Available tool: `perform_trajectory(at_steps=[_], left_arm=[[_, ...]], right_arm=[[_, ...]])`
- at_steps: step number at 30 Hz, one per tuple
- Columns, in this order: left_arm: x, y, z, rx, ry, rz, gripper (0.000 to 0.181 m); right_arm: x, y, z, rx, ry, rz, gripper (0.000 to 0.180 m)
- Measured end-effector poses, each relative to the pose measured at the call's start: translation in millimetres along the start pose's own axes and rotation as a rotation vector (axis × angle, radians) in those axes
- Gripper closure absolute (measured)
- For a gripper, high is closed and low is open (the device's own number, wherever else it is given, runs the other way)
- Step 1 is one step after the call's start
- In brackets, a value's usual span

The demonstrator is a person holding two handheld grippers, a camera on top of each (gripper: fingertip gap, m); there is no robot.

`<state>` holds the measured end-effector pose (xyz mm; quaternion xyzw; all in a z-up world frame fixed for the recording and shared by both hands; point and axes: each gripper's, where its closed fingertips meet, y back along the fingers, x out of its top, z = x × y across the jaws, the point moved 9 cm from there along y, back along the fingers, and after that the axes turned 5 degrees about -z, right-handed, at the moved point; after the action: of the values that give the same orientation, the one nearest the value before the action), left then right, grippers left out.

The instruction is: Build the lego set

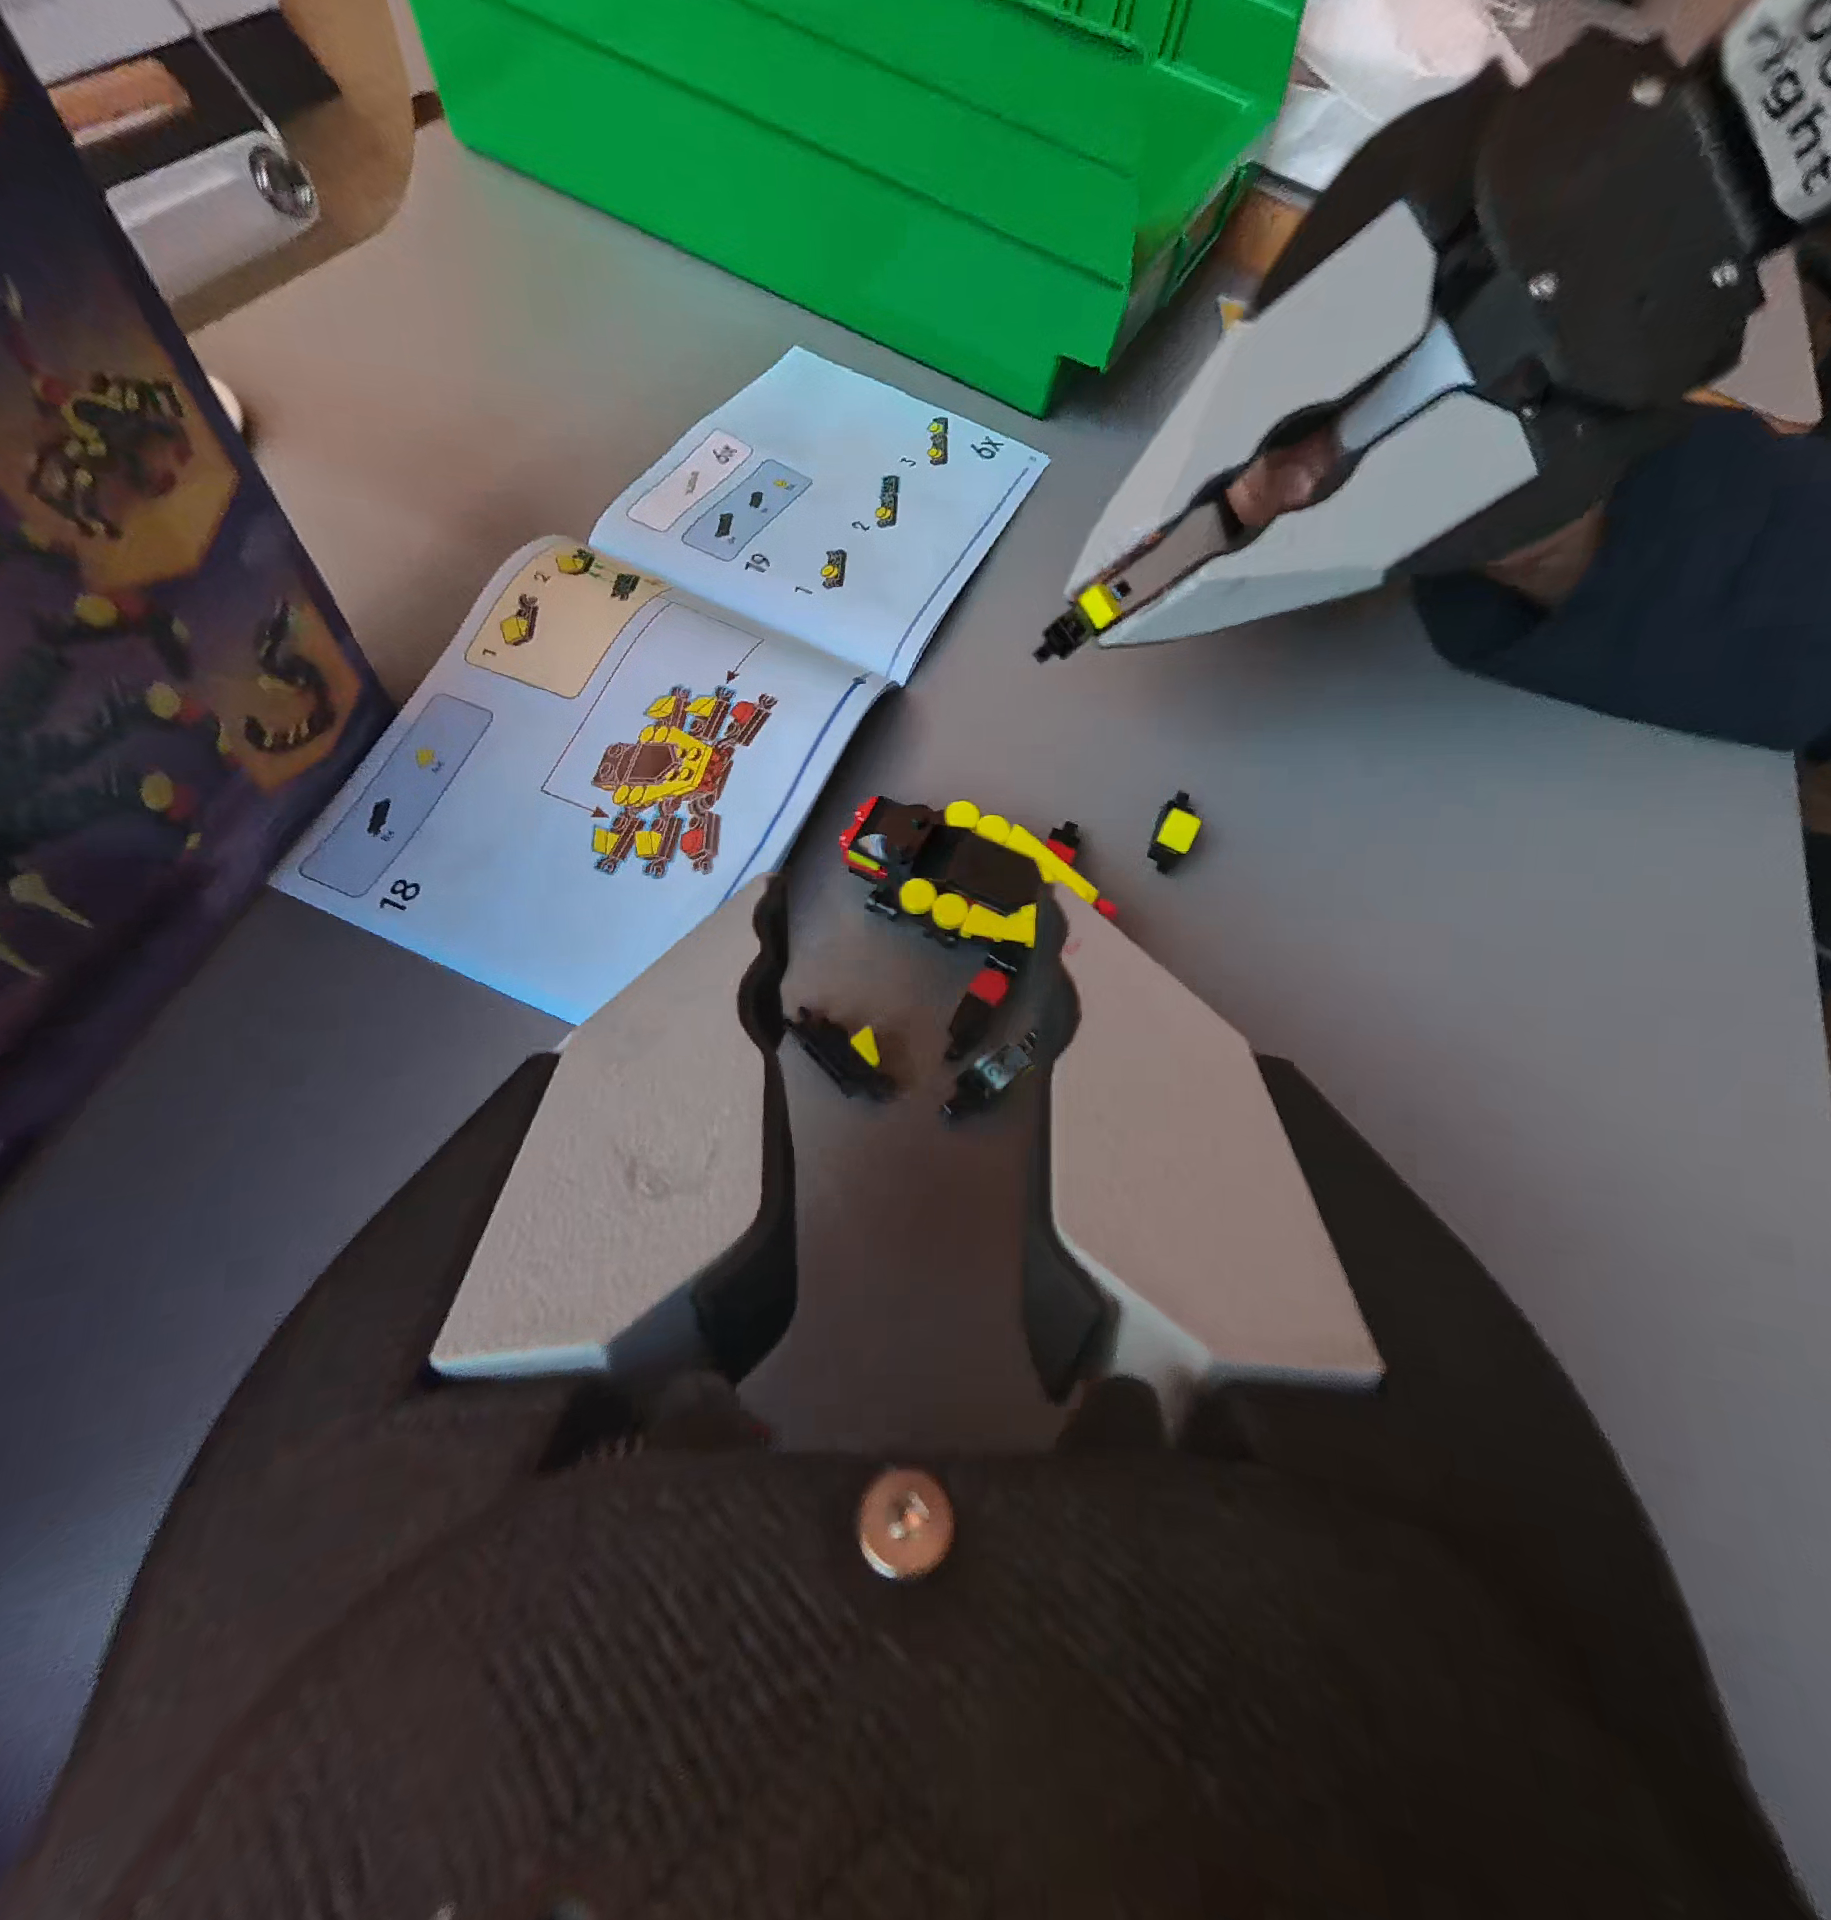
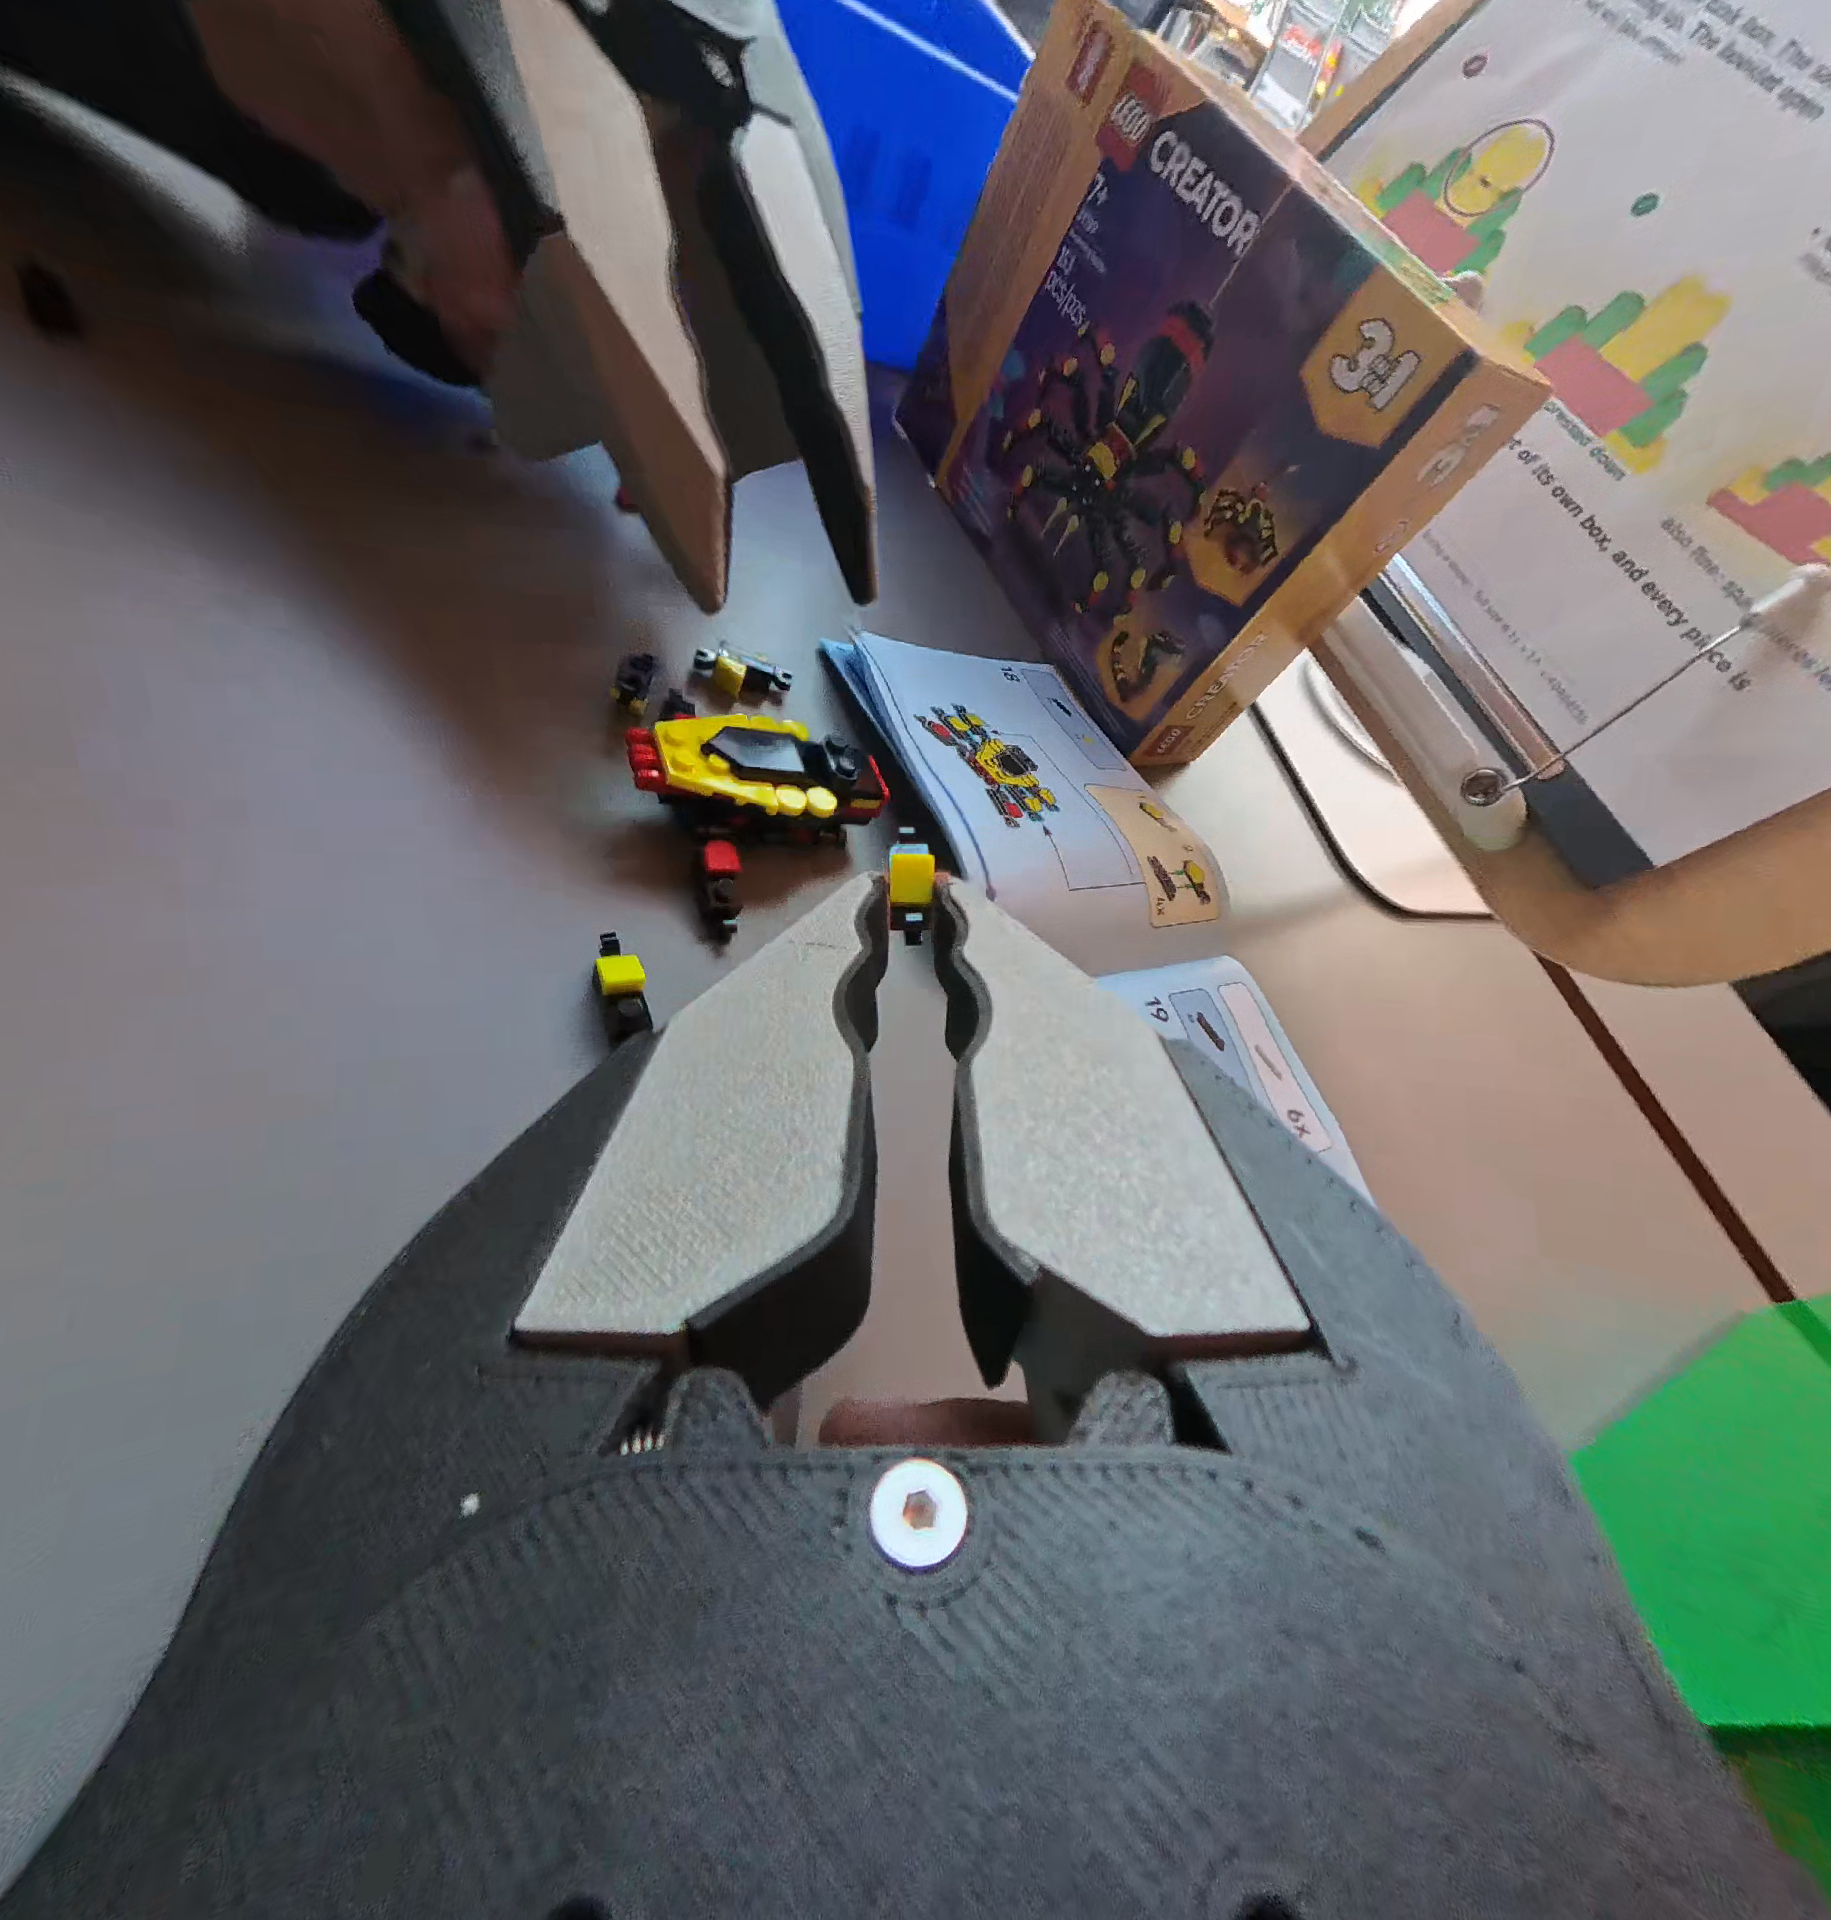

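The right gripper (image 2: pixel 911 891) pinches a small yellow-and-black leg piece (image 2: pixel 911 878) at its very tips, so it could slip or twist free. The left gripper (image 1: pixel 911 914) hangs with jaws open and empty above the spider body (image 1: pixel 958 868) mid-tabletop (image 1: pixel 1410 1039).

Box (image 2: pixel 1191 416) and booklet (image 1: pixel 620 727) flank model (image 1: pixel 952 873) — right open.

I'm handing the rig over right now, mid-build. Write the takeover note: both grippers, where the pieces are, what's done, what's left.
Right gripper: jaws shut on a small yellow-and-black leg piece, held above the table.
Left gripper: jaws open, empty, over the loose parts.
Spider body: partly built, lying beside the open instruction booklet.
Another yellow-and-black piece lies alone near the body; a few small parts sit around it.
Left: attach the legs, starting with the held one.
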<state>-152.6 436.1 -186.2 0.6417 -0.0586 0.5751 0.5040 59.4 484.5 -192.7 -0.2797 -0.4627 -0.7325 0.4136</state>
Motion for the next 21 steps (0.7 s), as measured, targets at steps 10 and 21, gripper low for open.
perform_trajectory(at_steps=[10, 21], left_arm=[[15.6, -29.2, -18.3, -0.262, 0.140, -0.211, 0.135], [10.0, -48.1, 10.8, -0.443, 0.017, -0.394, 0.139]], right_arm=[[-7.3, -7.5, -5.4, 0.007, 0.110, -0.100, 0.174], [-16.1, -7.9, -15.6, 0.221, 0.102, -0.224, 0.174]])
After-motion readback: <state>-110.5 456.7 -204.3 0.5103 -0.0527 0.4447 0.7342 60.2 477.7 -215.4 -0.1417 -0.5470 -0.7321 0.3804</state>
